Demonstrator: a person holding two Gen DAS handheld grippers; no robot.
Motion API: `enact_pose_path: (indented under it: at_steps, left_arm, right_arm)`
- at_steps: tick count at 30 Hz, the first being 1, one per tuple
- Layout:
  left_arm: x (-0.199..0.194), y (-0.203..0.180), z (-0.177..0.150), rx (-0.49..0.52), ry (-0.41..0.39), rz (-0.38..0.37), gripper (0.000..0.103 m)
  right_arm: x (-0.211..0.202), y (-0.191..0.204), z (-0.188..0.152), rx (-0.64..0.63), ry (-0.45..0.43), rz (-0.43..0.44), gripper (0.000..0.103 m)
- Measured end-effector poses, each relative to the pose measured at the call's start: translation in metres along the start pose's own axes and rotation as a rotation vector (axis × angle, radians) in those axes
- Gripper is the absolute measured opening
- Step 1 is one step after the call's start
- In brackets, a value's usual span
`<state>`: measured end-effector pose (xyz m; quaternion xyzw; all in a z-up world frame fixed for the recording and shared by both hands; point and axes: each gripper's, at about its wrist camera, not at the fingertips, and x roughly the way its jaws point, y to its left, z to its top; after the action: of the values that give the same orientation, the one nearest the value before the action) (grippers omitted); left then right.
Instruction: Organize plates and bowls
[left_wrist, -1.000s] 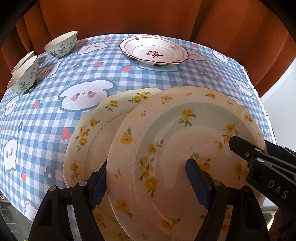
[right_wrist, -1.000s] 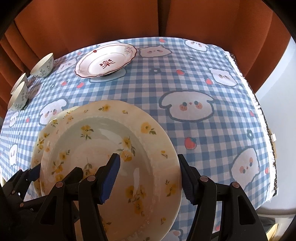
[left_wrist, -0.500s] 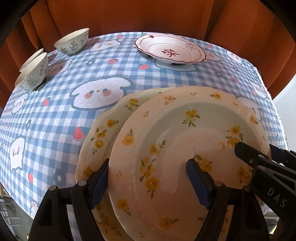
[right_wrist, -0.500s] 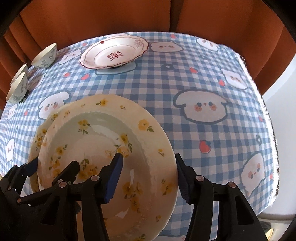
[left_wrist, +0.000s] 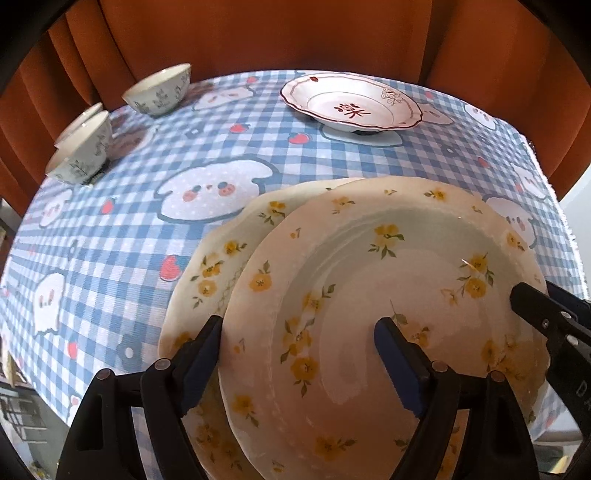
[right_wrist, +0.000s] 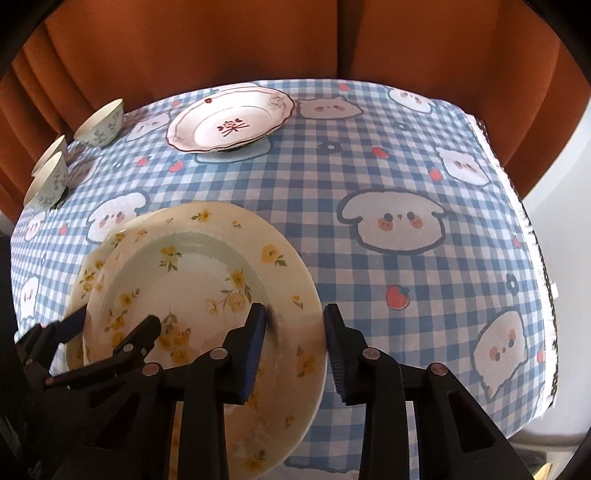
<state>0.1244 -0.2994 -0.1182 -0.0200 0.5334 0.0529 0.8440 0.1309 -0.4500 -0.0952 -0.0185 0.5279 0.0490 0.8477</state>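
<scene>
The top flowered plate (right_wrist: 207, 295) lay overlapping a second flowered plate (left_wrist: 221, 258) at the near side of the checked tablecloth (right_wrist: 369, 184). The right gripper (right_wrist: 293, 347), jaws just closing, straddled its right rim; contact was unclear. The left gripper (left_wrist: 295, 354) stood spread over its left rim.

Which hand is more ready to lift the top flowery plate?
Right. The right gripper has just been closing onto the rim of the top plate; the left gripper straddles the opposite rim with jaws wide apart.
</scene>
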Motion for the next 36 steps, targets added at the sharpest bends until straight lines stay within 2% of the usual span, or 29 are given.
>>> enact_pose_path:
  at_steps: [4, 10, 21, 32, 36]
  left_arm:
    - [-0.004, -0.001, -0.002, 0.003, 0.012, 0.042, 0.084]
    - [-0.020, 0.010, -0.005, -0.027, 0.009, 0.067, 0.084]
    - [-0.020, 0.024, 0.000, -0.005, 0.024, 0.037, 0.084]
    - [-0.010, 0.034, 0.003, 0.095, 0.065, -0.023, 0.084]
    - [-0.009, 0.037, 0.004, 0.154, 0.081, -0.056, 0.084]
  right_arm:
    - [0.000, 0.002, -0.004, -0.032, -0.012, -0.003, 0.035]
    - [0.003, 0.004, -0.004, -0.042, -0.003, 0.011, 0.035]
    - [0.014, 0.021, -0.011, -0.013, 0.055, 0.034, 0.035]
    - [0.017, 0.035, -0.011, 0.036, 0.058, -0.068, 0.041]
    - [0.018, 0.045, -0.012, 0.008, 0.062, -0.122, 0.046]
